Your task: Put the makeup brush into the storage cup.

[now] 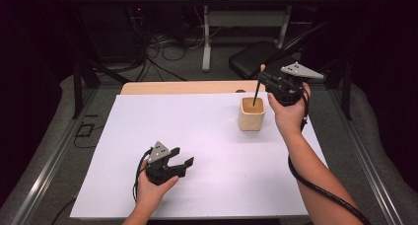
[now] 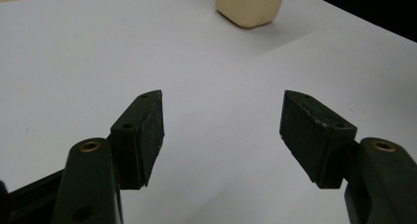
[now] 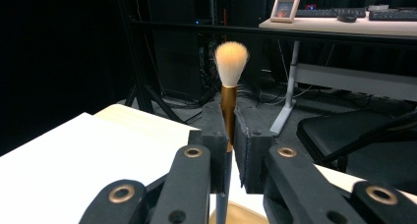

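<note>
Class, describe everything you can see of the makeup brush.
The brush has a fluffy pale bristle head, a coppery metal collar and a slim dark handle. It stands nearly upright, bristles up, clamped at the collar by the right hand-held gripper. Its handle end dips into the cream cup on the white table sheet.
</note>
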{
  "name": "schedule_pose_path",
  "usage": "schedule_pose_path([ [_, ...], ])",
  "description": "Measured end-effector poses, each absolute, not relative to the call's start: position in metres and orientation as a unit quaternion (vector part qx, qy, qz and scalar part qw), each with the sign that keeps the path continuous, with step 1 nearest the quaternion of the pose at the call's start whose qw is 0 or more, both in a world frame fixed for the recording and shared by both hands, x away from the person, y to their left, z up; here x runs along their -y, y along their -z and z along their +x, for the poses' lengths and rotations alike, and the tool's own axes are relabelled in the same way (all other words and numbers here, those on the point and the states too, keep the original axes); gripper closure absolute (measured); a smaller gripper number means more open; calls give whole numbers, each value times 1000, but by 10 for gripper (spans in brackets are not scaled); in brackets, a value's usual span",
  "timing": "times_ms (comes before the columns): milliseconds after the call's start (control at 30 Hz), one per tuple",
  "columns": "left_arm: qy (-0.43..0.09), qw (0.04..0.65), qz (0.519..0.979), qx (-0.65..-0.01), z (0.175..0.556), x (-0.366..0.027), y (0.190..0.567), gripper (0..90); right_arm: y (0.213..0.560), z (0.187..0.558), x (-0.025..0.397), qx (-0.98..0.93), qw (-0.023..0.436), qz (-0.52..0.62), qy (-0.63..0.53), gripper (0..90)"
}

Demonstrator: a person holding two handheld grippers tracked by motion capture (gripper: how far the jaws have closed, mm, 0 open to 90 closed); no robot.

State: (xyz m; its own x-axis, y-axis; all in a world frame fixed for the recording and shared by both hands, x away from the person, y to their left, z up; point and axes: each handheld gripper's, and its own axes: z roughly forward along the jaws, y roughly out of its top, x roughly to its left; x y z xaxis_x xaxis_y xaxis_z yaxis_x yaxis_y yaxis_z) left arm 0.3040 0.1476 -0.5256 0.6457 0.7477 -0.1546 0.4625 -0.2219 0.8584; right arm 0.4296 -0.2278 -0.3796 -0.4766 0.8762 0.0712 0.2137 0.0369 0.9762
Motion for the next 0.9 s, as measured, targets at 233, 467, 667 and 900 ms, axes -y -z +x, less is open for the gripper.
schedule_pose_path([
  [233,-148,484,767,-395,304,-148,525,338,381,432,227,-656,300,418,-553,841],
  [467,-147,486,766,-394,304,-149,525,338,384,434,227,-657,301,420,-549,841],
  [667,-146,486,766,-395,304,-148,525,338,389,436,229,-656,302,424,-546,841],
  [900,-147,485,766,-395,303,-148,526,338,395,438,232,-656,301,432,-541,841],
])
